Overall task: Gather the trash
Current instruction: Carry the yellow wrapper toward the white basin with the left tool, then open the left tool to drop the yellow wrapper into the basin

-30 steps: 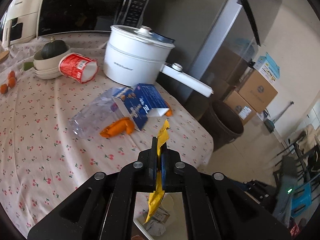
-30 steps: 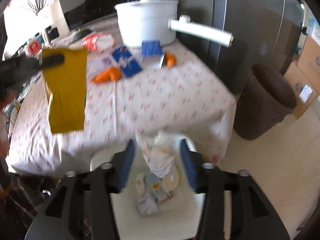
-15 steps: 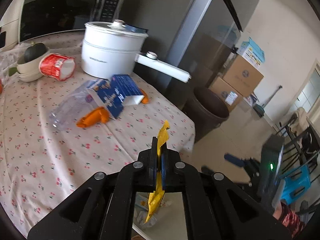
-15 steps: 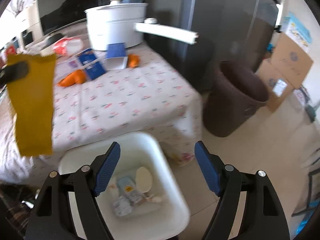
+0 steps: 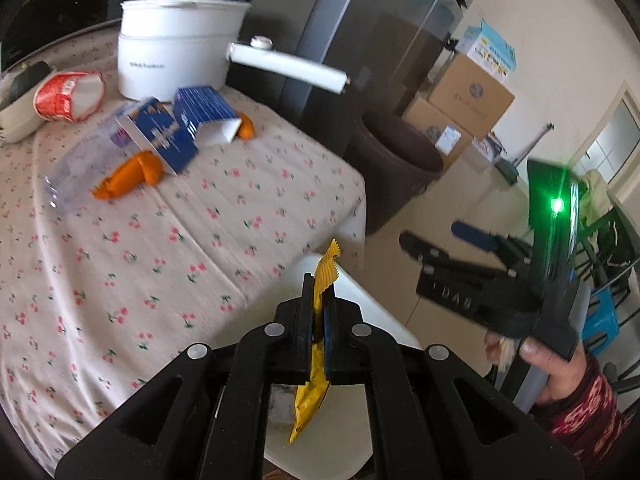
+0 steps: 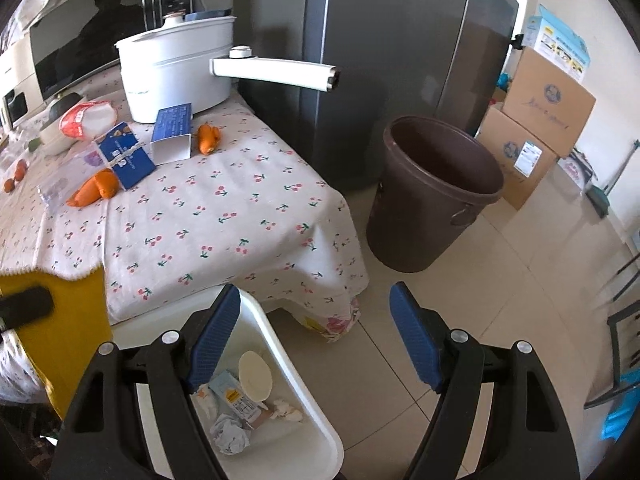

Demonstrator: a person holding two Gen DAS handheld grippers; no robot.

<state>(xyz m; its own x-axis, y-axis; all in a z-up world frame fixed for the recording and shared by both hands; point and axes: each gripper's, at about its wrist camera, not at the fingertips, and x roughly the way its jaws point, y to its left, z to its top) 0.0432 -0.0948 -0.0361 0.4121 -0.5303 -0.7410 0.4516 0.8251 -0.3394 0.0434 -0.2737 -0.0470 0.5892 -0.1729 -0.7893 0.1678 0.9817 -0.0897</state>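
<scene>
My left gripper (image 5: 316, 304) is shut on a yellow wrapper (image 5: 320, 280), which hangs just past the table's front corner, above the white bin (image 5: 352, 432). The wrapper also shows at the left edge of the right wrist view (image 6: 60, 328). My right gripper (image 6: 316, 320) is open and empty, held above the white bin (image 6: 296, 384) on the floor, which holds crumpled paper, a packet and a lid. On the table lie blue boxes (image 6: 172, 128), orange wrappers (image 6: 94, 188), a clear plastic bag (image 5: 76, 168) and a red cup (image 5: 68, 94).
A white pot (image 6: 176, 68) with a long handle stands at the back of the cherry-print tablecloth (image 6: 224, 216). A brown waste bin (image 6: 432, 192) stands on the floor beside the fridge (image 6: 400, 52). Cardboard boxes (image 6: 540, 120) are stacked at the right.
My left gripper has carried the yellow wrapper right, off the table edge to above the white bin. My right gripper has swung right, away from the table, staying open.
</scene>
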